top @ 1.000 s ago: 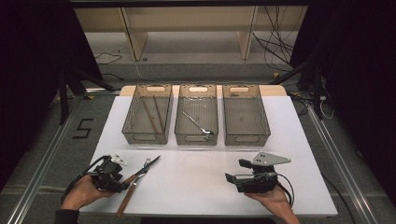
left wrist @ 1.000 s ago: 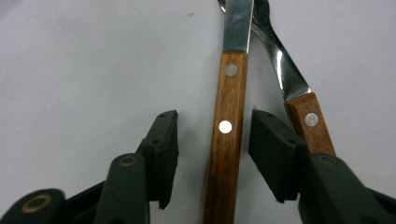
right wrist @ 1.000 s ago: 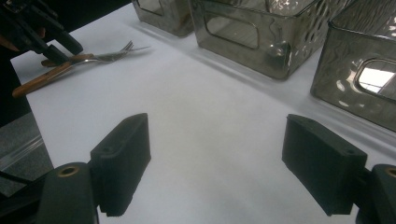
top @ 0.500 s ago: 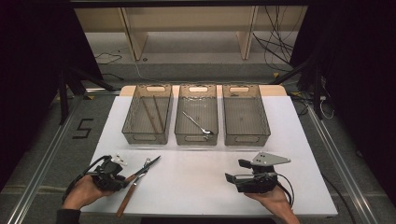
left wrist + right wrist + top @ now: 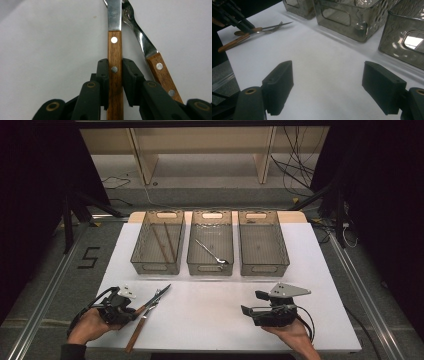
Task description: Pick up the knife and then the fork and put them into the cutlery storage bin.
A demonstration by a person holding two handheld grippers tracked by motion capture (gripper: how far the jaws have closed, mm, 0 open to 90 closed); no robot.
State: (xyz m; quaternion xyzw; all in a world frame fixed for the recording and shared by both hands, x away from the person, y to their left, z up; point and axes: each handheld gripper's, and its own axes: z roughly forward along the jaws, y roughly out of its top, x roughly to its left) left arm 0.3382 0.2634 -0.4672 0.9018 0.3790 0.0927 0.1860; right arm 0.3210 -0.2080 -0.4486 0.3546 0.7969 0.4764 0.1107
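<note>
Already the left claw (image 5: 115, 75) has just closed onto the knife (image 5: 115, 60) beside the fork (image 5: 160, 72); binning remains, right claw (image 5: 332, 85) spread.

Three cameras: one fixed overhead, one riding on each tool.

Your high view sits above your side of the worktop (image 5: 225, 320), looking forward and down, far enough back to take in all three bins (image 5: 210, 242) and the floor beyond. Your left tool (image 5: 115, 75) view looks along its jaws, very close, onto the wooden-handled knife (image 5: 115, 50) and fork (image 5: 160, 70). Your right tool (image 5: 332, 87) view looks low across the worktop toward the bins (image 5: 347, 15), and shares that knife-and-fork corner (image 5: 254, 31) with both other views.
</note>
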